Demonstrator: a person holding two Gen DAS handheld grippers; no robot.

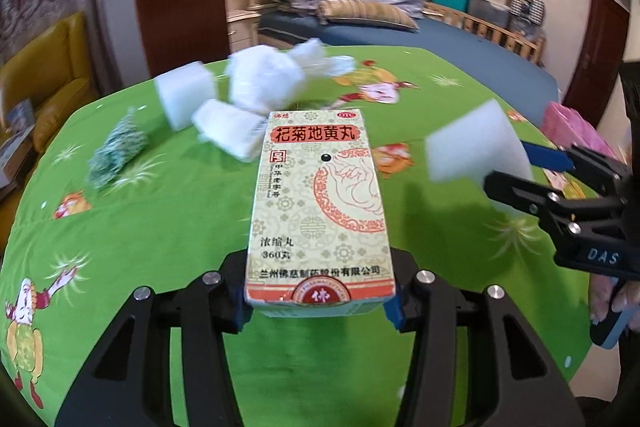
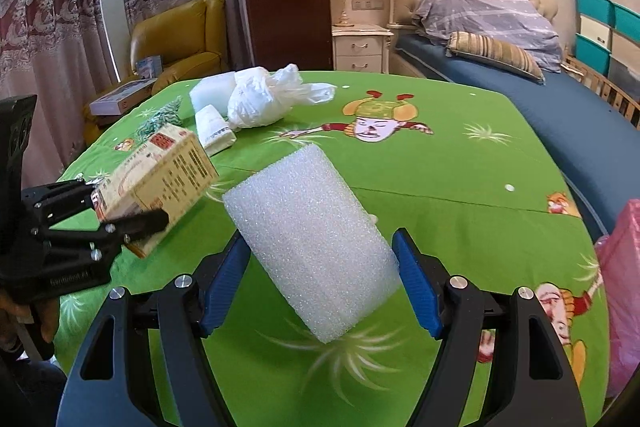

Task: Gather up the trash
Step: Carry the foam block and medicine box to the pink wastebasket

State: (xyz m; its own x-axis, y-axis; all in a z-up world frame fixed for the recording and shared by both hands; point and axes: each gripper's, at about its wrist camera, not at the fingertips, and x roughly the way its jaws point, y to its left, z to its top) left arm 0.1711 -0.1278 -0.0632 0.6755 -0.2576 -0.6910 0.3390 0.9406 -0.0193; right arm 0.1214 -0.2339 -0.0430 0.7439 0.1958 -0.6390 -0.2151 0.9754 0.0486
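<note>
My left gripper (image 1: 318,311) is shut on a cream and red medicine box (image 1: 320,211), pinched at its near end and lifted over the green tablecloth (image 1: 168,219). The right wrist view shows that gripper (image 2: 128,203) at the left with the box (image 2: 168,163) tilted in it. My right gripper (image 2: 320,267) is shut on a white foam block (image 2: 316,247), its blue pads (image 2: 224,279) pressing both sides, the block off the table. In the left wrist view this gripper (image 1: 516,171) and the foam block (image 1: 472,151) are at the right.
At the table's far side lie a white plastic bag (image 2: 264,99), another foam piece (image 2: 210,91), a small white packet (image 2: 214,127) and a green tinsel tree (image 2: 160,117). A pink bag (image 2: 624,287) hangs at the right edge. Behind are a bed and a yellow armchair.
</note>
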